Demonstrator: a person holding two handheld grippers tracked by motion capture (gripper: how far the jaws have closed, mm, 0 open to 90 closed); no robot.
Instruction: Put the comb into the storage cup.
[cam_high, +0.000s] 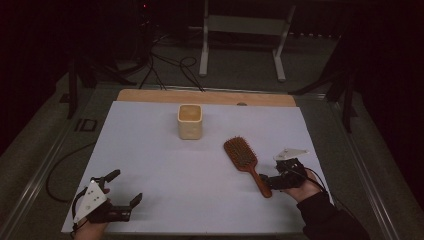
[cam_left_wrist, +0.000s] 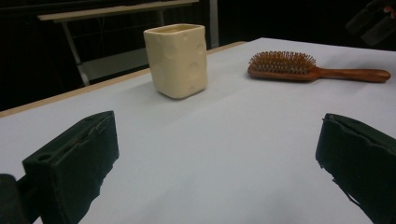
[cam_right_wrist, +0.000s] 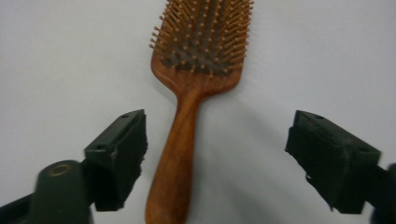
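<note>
A: Count it out for me; what sits on the desk?

B: One wooden paddle hairbrush and one cream ceramic cup; two grippers, one in each hand; nothing more on the sheet.

A: Where does the hairbrush lie?

B: Flat on the white sheet at the right, bristles up, head toward the far side and handle running back toward the person; the cup stands upright well apart from it, near the far middle of the desk.

A: And the right gripper?

B: It sits just at the handle's end, held from below by a hand in a dark sleeve; in the right gripper view its fingers stand wide and released, the handle lying between them with a gap on either side; the pads do not press on it.

A: The left gripper?

B: Low at the near left corner, pointing across the desk toward the cup; its fingers are spread wide with only bare sheet between them.

A: The surroundings?

B: A white sheet covers the desk, leaving a strip of pale wood bare at the far edge; beyond, the room is dark, with cables on the floor and what looks like a pale metal stand, though the gloom makes that hard to tell.
</note>
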